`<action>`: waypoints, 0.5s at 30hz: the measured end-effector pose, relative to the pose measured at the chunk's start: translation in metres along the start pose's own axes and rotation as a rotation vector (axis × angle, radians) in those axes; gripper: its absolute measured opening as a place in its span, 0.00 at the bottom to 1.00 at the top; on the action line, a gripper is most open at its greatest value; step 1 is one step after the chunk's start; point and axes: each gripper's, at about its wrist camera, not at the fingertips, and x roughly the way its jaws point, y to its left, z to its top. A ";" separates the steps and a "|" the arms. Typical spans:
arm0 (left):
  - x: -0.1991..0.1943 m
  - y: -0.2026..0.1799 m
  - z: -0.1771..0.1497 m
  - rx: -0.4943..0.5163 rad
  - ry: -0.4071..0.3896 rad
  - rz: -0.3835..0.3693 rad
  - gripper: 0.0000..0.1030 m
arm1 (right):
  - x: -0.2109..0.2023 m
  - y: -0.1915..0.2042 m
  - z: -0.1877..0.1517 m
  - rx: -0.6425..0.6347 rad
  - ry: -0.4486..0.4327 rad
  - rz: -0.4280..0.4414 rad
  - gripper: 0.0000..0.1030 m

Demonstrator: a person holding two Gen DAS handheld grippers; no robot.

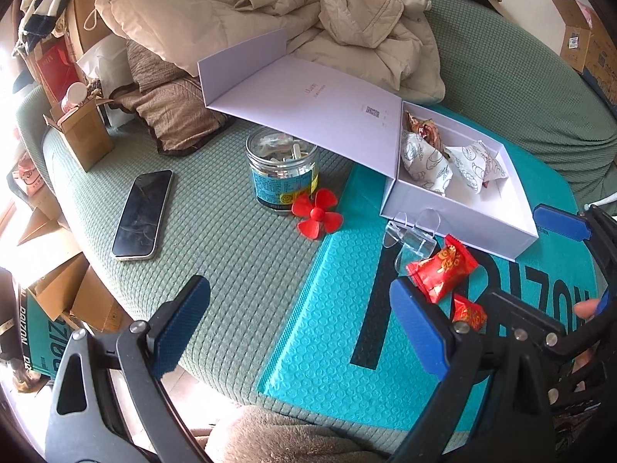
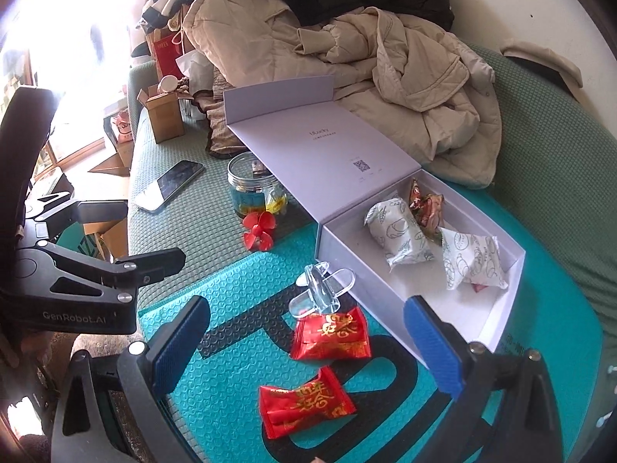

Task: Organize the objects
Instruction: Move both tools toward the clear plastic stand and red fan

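Observation:
An open white box (image 1: 455, 227) (image 2: 497, 328) sits on a teal bubble mailer (image 1: 331, 308) (image 2: 231, 378) and holds white-wrapped snacks (image 1: 420, 162) (image 2: 401, 239) and a brown candy (image 2: 424, 202). Two red candies (image 1: 443, 268) (image 2: 331, 333) (image 2: 304, 405) lie on the mailer before the box, beside a clear plastic piece (image 1: 412, 231) (image 2: 324, 289). A red propeller (image 1: 316, 214) (image 2: 259, 231) lies by a glass jar (image 1: 281, 171) (image 2: 250, 189). My left gripper (image 1: 300, 332) is open and empty over the sofa edge. My right gripper (image 2: 308, 347) is open and empty above the red candies.
A phone (image 1: 142, 214) (image 2: 169, 185) lies on the green sofa cover (image 1: 216, 239). A beige jacket (image 1: 270, 4) (image 2: 405, 77) is piled behind the box. A small cardboard box (image 1: 83, 135) (image 2: 166, 115) stands at the left. More cardboard boxes (image 1: 58, 281) lie below the sofa edge.

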 end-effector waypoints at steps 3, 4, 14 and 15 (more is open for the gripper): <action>0.008 -0.001 -0.007 0.009 0.018 -0.002 0.92 | 0.007 0.002 -0.007 -0.008 0.021 0.007 0.98; 0.011 -0.001 -0.009 0.008 0.024 -0.003 0.92 | 0.009 0.003 -0.009 -0.009 0.026 0.009 0.98; 0.045 0.004 -0.020 -0.010 0.085 -0.051 0.92 | 0.034 0.002 -0.024 0.011 0.067 0.033 0.98; 0.049 0.004 -0.019 -0.010 0.092 -0.051 0.92 | 0.037 0.001 -0.025 0.010 0.074 0.039 0.98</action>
